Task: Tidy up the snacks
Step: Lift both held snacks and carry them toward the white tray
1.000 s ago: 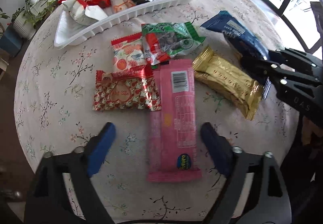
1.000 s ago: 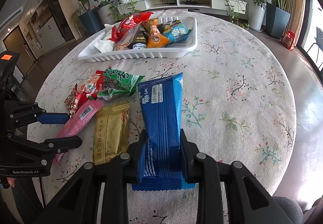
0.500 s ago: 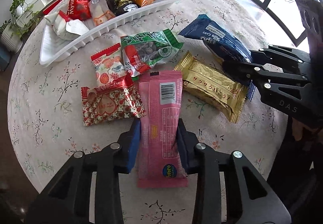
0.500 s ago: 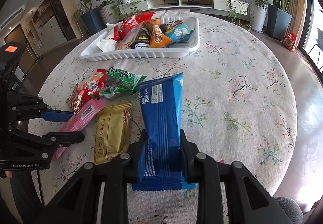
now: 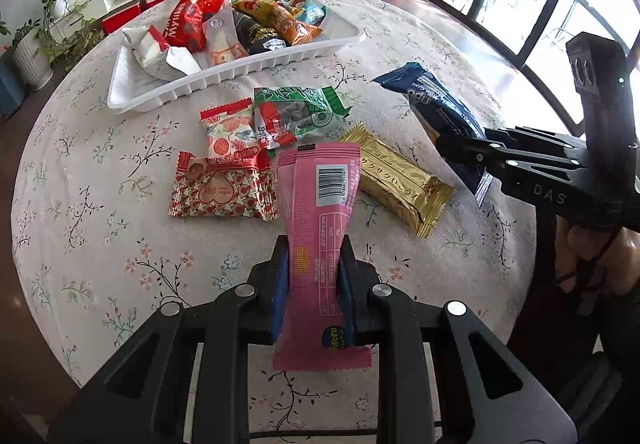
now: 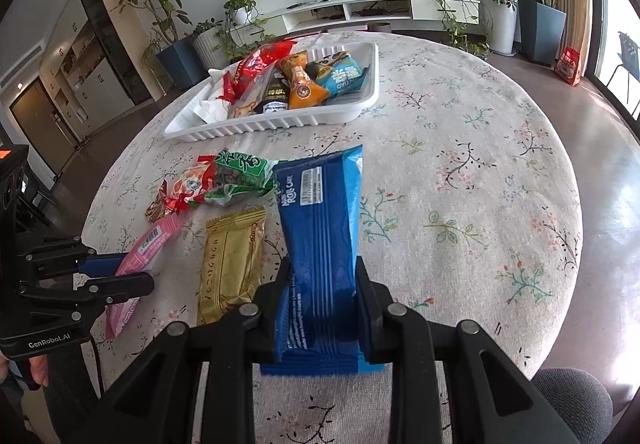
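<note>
Left gripper (image 5: 313, 284) clamps the pink snack bar (image 5: 320, 228) low on the wrapper, top end tilted toward the loose pile. Right gripper (image 6: 323, 298) pinches the blue roll-cake pack (image 6: 320, 228), raised off the floral tablecloth (image 6: 460, 204). Gold packet (image 6: 232, 260) lies just left of it. White tray (image 6: 280, 122) sits toward the far edge, crowded with snacks. Bare cloth stretches right of the blue pack to the table rim.
</note>
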Demonstrator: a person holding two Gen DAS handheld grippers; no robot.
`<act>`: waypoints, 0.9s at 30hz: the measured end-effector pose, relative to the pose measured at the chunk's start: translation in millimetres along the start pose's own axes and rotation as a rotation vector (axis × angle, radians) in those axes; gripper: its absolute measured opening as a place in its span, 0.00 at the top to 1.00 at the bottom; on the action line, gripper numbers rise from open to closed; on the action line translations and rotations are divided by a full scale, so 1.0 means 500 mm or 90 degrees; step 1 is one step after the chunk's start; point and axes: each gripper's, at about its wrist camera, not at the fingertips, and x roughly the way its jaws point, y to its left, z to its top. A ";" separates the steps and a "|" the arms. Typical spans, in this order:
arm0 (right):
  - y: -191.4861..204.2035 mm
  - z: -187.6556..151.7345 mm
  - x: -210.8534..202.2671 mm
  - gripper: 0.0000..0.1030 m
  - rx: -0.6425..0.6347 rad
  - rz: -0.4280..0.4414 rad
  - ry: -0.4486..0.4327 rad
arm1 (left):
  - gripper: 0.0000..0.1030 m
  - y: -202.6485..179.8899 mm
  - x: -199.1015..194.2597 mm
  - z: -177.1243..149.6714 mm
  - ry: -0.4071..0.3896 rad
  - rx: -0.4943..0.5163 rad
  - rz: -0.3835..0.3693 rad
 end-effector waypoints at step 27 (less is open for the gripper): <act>-0.045 0.142 -0.058 0.72 0.055 -0.014 -0.065 | 0.80 0.187 -0.109 0.093 -0.146 -0.121 -0.035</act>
